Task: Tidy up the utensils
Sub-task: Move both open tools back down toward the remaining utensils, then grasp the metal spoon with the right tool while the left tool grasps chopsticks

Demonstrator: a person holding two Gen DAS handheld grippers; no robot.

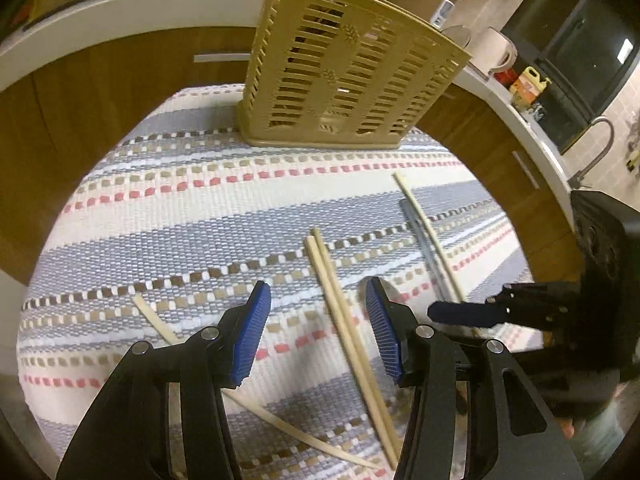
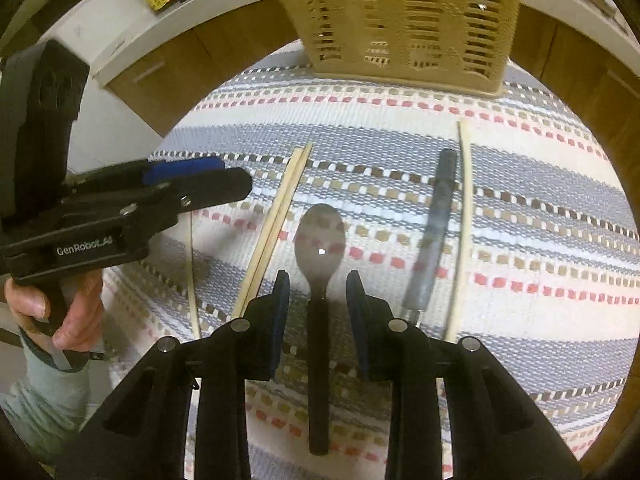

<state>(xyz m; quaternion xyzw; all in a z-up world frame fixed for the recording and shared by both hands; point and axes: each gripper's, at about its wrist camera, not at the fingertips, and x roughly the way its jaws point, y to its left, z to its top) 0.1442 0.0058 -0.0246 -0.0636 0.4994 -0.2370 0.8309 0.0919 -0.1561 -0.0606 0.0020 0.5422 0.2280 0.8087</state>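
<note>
Striped woven cloth [image 1: 168, 208] covers a round table, with wooden kitchen cabinets [image 1: 100, 80] curving behind it. At the far edge of the cloth, well ahead of both claws, stands a tan slotted utensil basket [image 1: 344, 76].

Seen from its own camera, the left gripper [image 1: 318, 334] has its blue pads apart and nothing clamped; a pair of chopsticks [image 1: 344, 320] lies on the cloth between them, nearer the right pad. A single chopstick [image 1: 160, 330] lies to its left, passing under the left finger.

Ahead and right of it lie a grey-handled utensil [image 1: 420, 236] and another chopstick [image 1: 424, 220] side by side.

The right gripper [image 2: 318, 320] also has its pads apart (the gap is narrower), and a black-handled spoon [image 2: 320, 248] lies between them, bowl pointing ahead; no pad presses on it. A hand [image 2: 60, 312] holds the left gripper's handle.
</note>
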